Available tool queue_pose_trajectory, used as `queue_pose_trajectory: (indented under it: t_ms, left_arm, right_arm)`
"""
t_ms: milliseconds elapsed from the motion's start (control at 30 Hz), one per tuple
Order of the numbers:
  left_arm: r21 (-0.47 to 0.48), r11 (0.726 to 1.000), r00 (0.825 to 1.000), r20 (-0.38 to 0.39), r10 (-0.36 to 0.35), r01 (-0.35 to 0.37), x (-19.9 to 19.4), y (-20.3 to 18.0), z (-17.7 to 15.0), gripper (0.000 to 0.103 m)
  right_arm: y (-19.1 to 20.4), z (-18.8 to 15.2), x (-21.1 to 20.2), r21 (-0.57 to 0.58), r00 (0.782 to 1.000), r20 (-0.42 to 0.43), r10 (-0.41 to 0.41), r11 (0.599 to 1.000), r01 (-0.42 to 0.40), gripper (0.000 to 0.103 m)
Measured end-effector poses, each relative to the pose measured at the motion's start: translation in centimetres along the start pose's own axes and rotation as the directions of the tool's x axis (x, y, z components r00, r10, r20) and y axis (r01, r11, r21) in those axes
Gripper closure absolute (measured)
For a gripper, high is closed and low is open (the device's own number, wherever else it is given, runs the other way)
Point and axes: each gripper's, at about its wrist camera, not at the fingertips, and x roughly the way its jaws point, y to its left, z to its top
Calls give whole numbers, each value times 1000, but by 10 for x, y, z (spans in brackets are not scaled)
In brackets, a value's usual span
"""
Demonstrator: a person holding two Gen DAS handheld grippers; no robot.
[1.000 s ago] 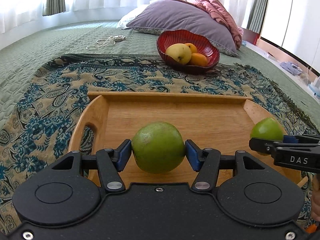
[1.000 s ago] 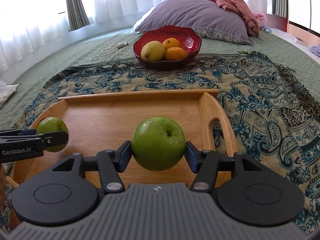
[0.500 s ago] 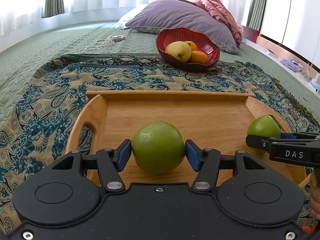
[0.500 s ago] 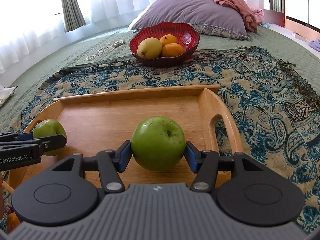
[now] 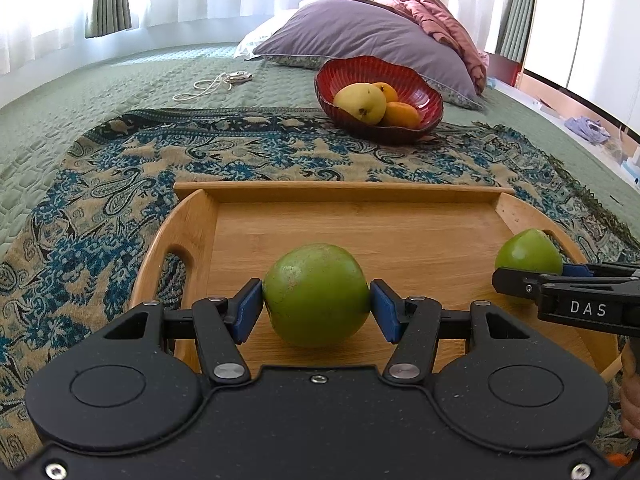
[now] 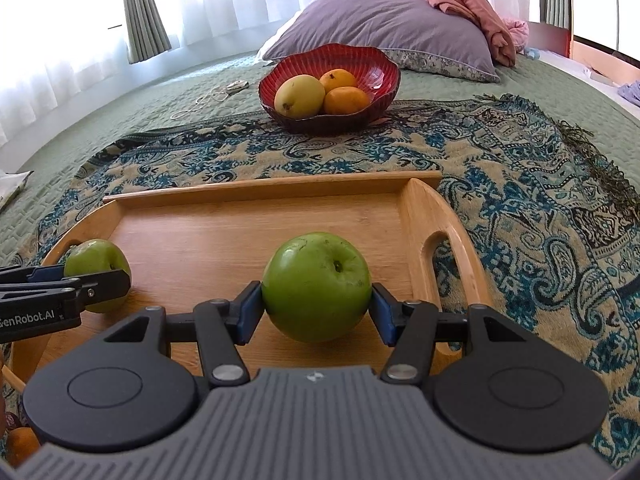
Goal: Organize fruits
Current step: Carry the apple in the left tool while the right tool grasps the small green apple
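Note:
My left gripper [image 5: 316,310] is shut on a green apple [image 5: 316,294], held over the near part of a wooden tray [image 5: 340,190]. My right gripper [image 6: 316,308] is shut on a second green apple [image 6: 316,286] with its stem pit showing, over the tray's [image 6: 272,190] right side. Each gripper shows at the edge of the other's view: the right one with its apple [image 5: 528,254] at the right, the left one with its apple [image 6: 98,264] at the left. A red bowl [image 5: 424,84], also in the right view [image 6: 376,64], holds a yellow fruit [image 5: 360,102] and two oranges beyond the tray.
The tray lies on a blue paisley cloth [image 5: 100,208] spread over a green quilted bed. Behind the bowl rest a purple pillow [image 5: 360,32] and pink bedding. A white cord [image 5: 212,86] lies at the far left. An orange fruit [image 6: 20,444] peeks in at the lower left.
Both views have shifted slightly: the tray and the bowl sit a little differently in the pictures. Each apple stays clamped between its pads.

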Motion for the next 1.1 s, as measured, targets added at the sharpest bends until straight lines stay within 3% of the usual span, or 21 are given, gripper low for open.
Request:
queue_pose_trajectory:
  t_ms: [667, 1100]
  left_arm:
    - [23, 1000, 1000, 1, 9, -9, -2, -3, -2, 46]
    - [23, 999, 1000, 3, 27, -28, -10, 2, -6, 27]
  right_arm:
    - [8, 1, -1, -47, 1000, -12, -10, 999, 10, 41]
    - [21, 0, -10, -114, 1000, 4, 0, 994, 1, 32]
